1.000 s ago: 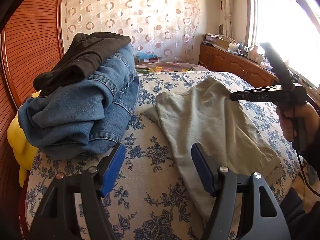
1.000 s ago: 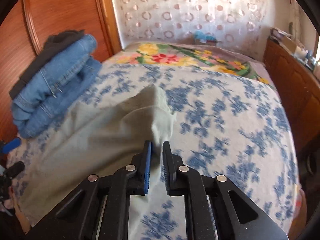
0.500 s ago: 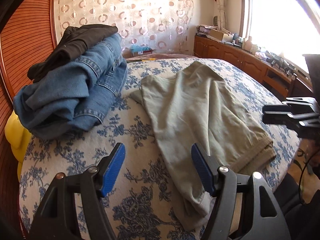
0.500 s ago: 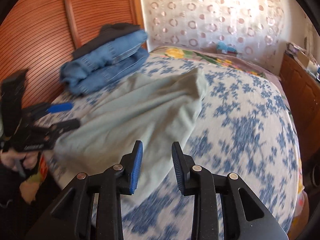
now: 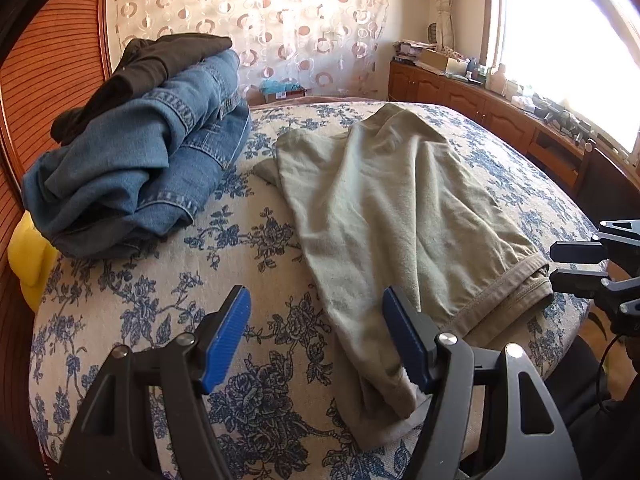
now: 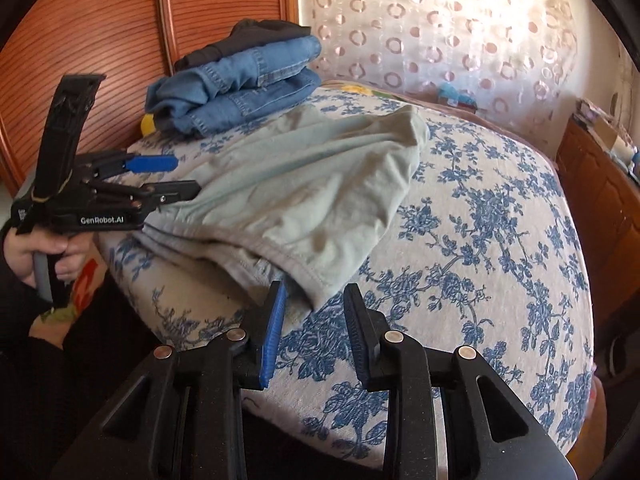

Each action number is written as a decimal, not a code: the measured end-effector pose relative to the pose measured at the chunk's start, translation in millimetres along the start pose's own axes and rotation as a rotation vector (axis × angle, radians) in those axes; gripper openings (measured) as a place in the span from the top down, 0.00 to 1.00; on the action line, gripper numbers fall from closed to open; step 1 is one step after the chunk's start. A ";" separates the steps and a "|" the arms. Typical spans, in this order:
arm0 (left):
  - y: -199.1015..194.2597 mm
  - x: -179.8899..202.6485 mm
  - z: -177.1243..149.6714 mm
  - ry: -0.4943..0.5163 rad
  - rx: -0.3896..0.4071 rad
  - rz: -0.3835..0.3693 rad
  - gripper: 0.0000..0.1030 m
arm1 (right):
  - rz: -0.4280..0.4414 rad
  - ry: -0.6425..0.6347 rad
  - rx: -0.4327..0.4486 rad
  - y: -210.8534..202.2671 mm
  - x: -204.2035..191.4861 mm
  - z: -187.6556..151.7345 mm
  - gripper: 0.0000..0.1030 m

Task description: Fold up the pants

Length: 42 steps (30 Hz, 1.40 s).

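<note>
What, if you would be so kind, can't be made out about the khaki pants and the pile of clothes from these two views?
- Khaki pants: near end droops over the bed edge; the left gripper hides part of it in the left wrist view.
- Dark garment atop the folded jeans: its type is unclear, bunched.
- Yellow item: mostly buried under the pile in both views.

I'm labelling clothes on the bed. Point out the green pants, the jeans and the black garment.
green pants (image 5: 400,208), left wrist view, middle of the top leg
jeans (image 5: 132,160), left wrist view, folded denim
black garment (image 5: 160,64), left wrist view, its top
</note>
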<state>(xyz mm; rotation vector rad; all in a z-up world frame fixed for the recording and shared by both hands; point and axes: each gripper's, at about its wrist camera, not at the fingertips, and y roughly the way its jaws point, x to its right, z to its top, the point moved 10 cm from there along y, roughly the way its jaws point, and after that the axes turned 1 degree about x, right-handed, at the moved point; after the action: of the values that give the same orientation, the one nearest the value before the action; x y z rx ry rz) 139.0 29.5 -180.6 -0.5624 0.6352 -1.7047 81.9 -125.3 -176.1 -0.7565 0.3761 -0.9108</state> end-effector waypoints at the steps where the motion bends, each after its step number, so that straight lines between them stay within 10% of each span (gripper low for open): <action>1: 0.6 -0.9 -0.8 -0.002 -0.003 0.002 0.34 | -0.004 -0.004 0.000 1.1 -0.5 0.0 0.72; 12: 7.3 -3.4 -5.6 -0.016 -0.025 0.002 0.34 | -0.005 -0.009 0.019 2.2 -2.0 2.6 1.00; 26: 7.6 -5.0 -6.2 -0.029 -0.024 0.001 0.33 | 0.017 0.060 0.064 -18.0 9.3 1.0 1.00; 31: 6.6 -5.6 -6.8 -0.029 -0.025 0.000 0.33 | -0.016 0.008 0.052 -9.0 0.6 0.3 0.74; 39: 6.6 -5.1 -7.1 -0.028 -0.020 0.003 0.33 | -0.048 -0.011 0.035 5.8 -3.3 4.1 0.75; 42: 6.2 -5.6 -7.1 -0.028 -0.022 0.004 0.33 | -0.040 0.006 0.028 8.6 -2.7 2.1 0.91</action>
<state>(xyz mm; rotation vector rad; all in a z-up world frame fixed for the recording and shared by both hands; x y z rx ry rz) 139.8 34.7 -190.2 -0.5995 0.6348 -1.6855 86.5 -118.9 -180.9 -0.7383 0.3535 -0.9541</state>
